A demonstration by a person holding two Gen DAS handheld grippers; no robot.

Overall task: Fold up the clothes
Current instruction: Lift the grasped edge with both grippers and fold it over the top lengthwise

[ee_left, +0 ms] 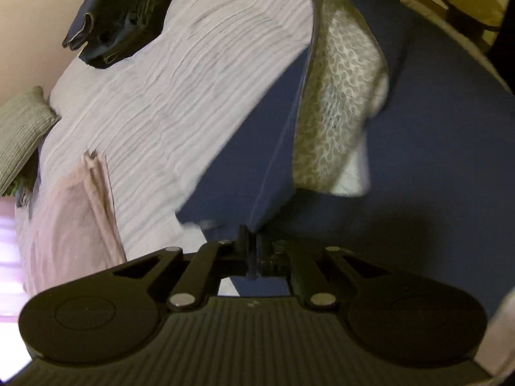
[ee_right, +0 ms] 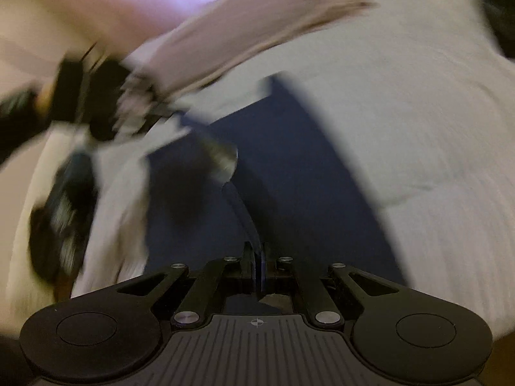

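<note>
On the bed (ee_left: 180,74), under a pale ribbed cover, lies one navy garment (ee_left: 434,148), and both grippers hold it. Left gripper (ee_left: 252,244) has its jaws pinched together on a navy fold that rises from the cover toward the bed's far edge; part of the cloth hangs lifted, and a patterned beige fabric (ee_left: 334,103) shows behind it. Right gripper (ee_right: 257,257) is likewise closed tight on a navy edge, the cloth (ee_right: 289,167) running away from its fingers across the cover (ee_right: 418,112). In the right wrist view the left gripper (ee_right: 80,96) appears at the left as a dark blur, too smeared for detail.

One dark stack of folded clothes (ee_left: 122,9) sits near the far corner of the bed. One pinkish folded piece (ee_left: 74,206) lies at the left edge, and it shows again, blurred, in the right wrist view (ee_right: 251,29). One grey-green ribbed pillow (ee_left: 19,135) rests beside that edge. One round dark stool or table (ee_left: 470,0) stands off the bed, at the top right of the left wrist view.

No brand, label or readable writing shows anywhere; the gripper bodies carry only a small crosshair mark (ee_right: 256,322).
</note>
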